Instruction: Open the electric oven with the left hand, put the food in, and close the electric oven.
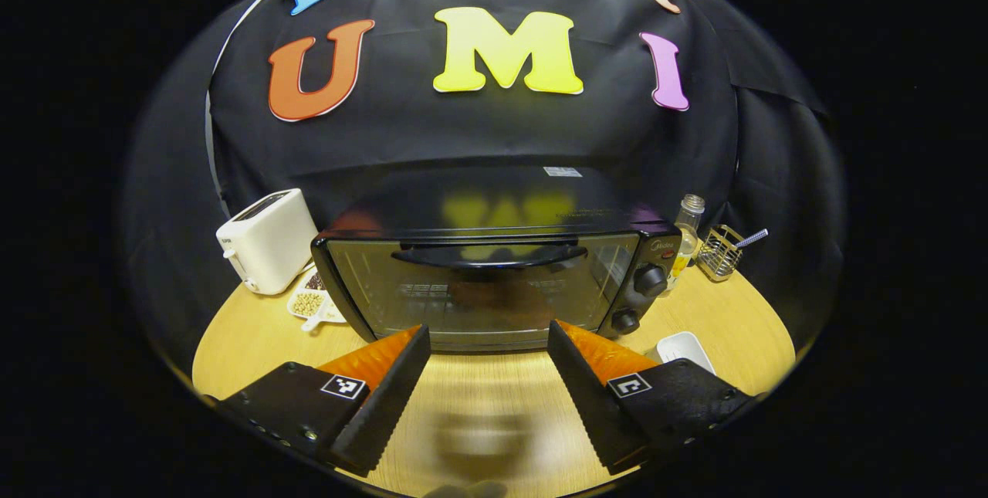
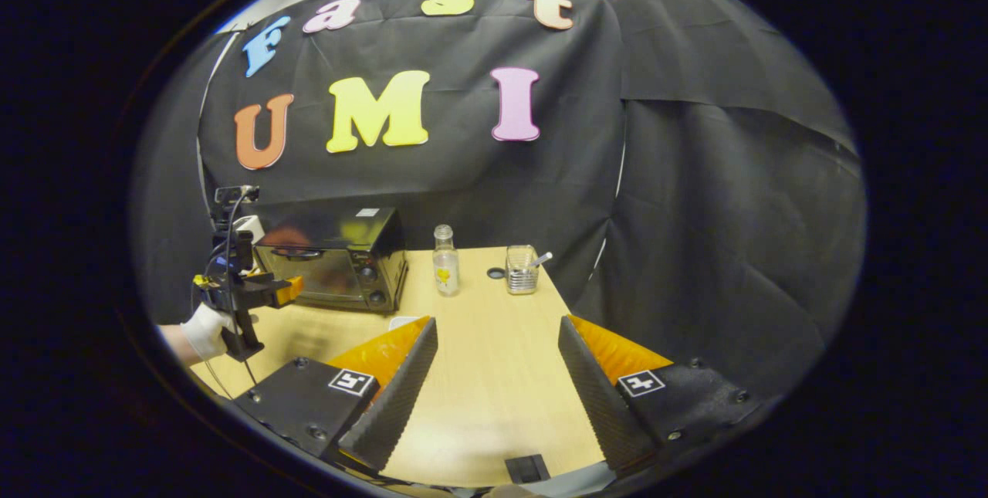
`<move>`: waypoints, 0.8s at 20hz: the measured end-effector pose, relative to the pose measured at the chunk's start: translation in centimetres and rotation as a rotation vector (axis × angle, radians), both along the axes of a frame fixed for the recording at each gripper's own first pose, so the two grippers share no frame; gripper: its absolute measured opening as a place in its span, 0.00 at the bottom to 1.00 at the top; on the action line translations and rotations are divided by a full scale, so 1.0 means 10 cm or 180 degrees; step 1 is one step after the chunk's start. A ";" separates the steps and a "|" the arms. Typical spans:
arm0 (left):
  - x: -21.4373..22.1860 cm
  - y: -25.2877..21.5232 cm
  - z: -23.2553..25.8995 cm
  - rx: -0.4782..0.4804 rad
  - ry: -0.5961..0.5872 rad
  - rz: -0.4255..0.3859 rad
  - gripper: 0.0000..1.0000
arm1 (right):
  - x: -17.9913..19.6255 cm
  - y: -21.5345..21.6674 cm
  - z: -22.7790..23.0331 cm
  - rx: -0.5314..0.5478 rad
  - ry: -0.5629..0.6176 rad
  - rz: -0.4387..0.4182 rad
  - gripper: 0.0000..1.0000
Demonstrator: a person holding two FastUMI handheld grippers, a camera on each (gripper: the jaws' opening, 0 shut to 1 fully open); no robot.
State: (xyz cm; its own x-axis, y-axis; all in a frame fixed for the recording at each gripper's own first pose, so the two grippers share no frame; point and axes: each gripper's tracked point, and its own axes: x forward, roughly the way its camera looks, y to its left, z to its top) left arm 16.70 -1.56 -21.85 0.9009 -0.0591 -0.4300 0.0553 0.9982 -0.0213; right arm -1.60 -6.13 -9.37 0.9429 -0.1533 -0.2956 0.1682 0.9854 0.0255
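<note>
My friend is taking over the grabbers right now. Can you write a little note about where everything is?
Left gripper: open, empty, facing the oven, short of the door handle.
Right gripper: open, empty, above bare table.
Oven door is shut; the white dish sits at the oven's right front corner, contents unclear.
Done: nothing yet.
Left: open the door with the left gripper, put food in, close it.

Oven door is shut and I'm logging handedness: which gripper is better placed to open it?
Left. The left gripper, open, faces the oven squarely, its door handle straight ahead. The right gripper, also open, points at bare table, the oven off to its left.
</note>
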 end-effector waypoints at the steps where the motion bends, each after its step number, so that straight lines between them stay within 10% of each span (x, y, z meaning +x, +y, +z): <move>1: 0.00 -0.01 0.03 0.0009 -0.0035 -0.0012 0.98 | 0.00 0.00 -0.01 0.0011 0.0005 -0.0006 1.00; 16: -0.83 -0.06 1.77 0.0030 -0.1042 -0.0063 0.97 | 0.02 0.03 0.54 -0.0021 -0.0573 0.0135 1.00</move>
